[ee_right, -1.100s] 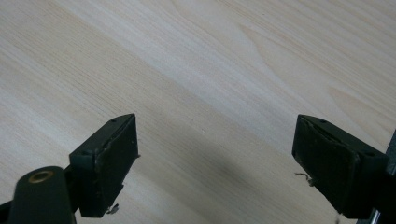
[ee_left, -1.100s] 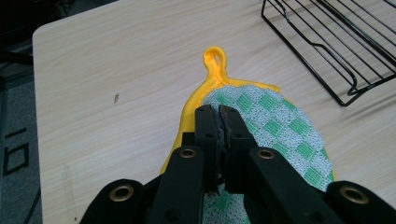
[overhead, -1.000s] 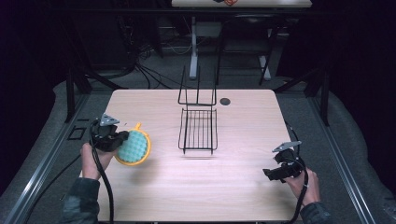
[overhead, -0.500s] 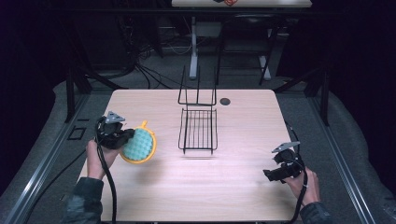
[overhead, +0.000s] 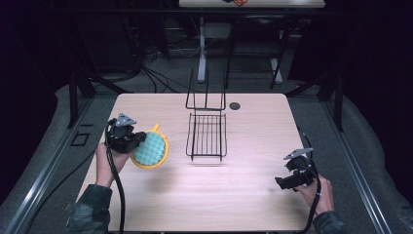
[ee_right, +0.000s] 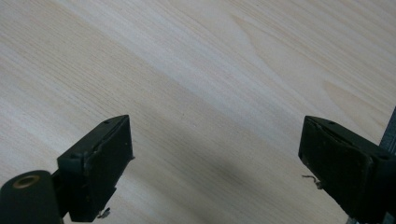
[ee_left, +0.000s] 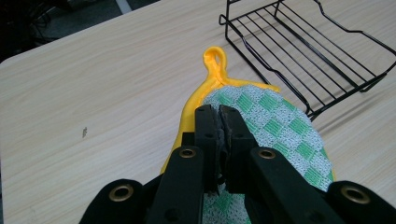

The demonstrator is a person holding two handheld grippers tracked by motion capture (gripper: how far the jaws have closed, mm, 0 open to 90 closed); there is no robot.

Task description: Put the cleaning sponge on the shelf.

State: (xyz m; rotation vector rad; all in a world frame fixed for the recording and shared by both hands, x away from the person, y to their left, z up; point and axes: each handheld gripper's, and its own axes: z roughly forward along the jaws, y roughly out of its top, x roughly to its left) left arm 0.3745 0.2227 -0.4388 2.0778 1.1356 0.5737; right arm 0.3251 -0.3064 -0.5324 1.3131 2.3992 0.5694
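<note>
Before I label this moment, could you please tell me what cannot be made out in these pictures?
- Left gripper view: the pot holder near edge is hidden behind the left hand-held gripper, so how deep the grip goes is unclear.
- High view: the small dark disc on the table is too small to identify.
- High view: objects at the top edge are cut off.

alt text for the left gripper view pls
The left gripper is shut on the edge of a round pot holder, green-and-white checked with yellow trim and a loop, held above a light wooden table. A black wire rack stands just beyond it.
</note>
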